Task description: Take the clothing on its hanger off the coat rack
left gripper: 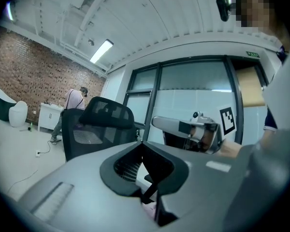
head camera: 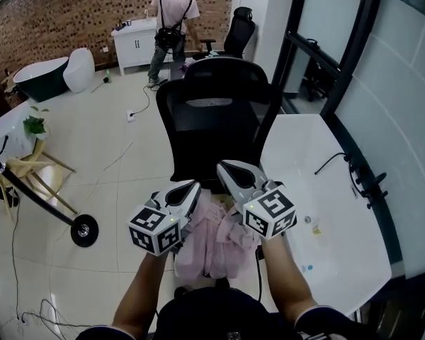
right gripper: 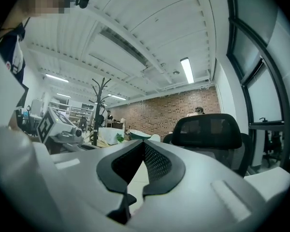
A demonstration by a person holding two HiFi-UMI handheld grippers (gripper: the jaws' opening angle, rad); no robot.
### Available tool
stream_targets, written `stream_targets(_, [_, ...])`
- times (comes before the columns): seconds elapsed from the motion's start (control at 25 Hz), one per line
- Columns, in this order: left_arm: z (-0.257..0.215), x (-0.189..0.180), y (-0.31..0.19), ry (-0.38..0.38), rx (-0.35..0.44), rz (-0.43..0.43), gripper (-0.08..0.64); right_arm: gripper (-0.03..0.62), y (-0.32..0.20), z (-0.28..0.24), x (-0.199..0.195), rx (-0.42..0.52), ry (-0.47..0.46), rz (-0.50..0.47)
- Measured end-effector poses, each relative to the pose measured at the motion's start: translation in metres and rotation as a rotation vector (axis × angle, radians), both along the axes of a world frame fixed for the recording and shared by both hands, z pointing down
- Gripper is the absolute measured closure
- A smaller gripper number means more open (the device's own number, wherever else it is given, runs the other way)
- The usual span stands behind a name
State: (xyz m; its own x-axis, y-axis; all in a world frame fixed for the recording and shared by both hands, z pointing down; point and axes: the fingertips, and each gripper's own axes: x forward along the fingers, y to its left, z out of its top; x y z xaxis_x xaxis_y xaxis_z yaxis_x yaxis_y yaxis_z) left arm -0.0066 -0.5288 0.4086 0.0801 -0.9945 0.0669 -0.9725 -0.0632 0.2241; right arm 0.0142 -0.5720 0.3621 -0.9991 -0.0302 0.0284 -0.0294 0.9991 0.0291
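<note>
Closest in, the left gripper (head camera: 192,187) and the right gripper (head camera: 227,167) are held side by side and pointing level, a bare forearm behind each. In its own view each claw is narrow, the two jaw tips pressed together with nothing caught between them. Just beneath the pair, the pink clothing (head camera: 211,243) lies bunched up in front of the person's body, at the near edge of a black office chair (head camera: 216,112); a sliver of pink shows under the left jaws. I cannot make out its hanger. The chair's mesh back stands right ahead of the grippers, and a white table (head camera: 326,211) runs along the right by the dark-framed windows. Well beyond, a person (head camera: 171,20) stands at a white cabinet (head camera: 136,44) against the brick wall (head camera: 92,6). The coat rack (right gripper: 100,100) stands far off in the right gripper view, well apart from the clothing.
</note>
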Motion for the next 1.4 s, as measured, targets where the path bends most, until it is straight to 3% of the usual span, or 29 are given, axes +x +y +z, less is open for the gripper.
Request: stream_targets(1.4, [-0.009, 0.007, 0.014, -0.036, 0.005, 0.042, 0.548, 0.592, 0.003, -0.013, 0.005, -0.069, -0.023, 0.032])
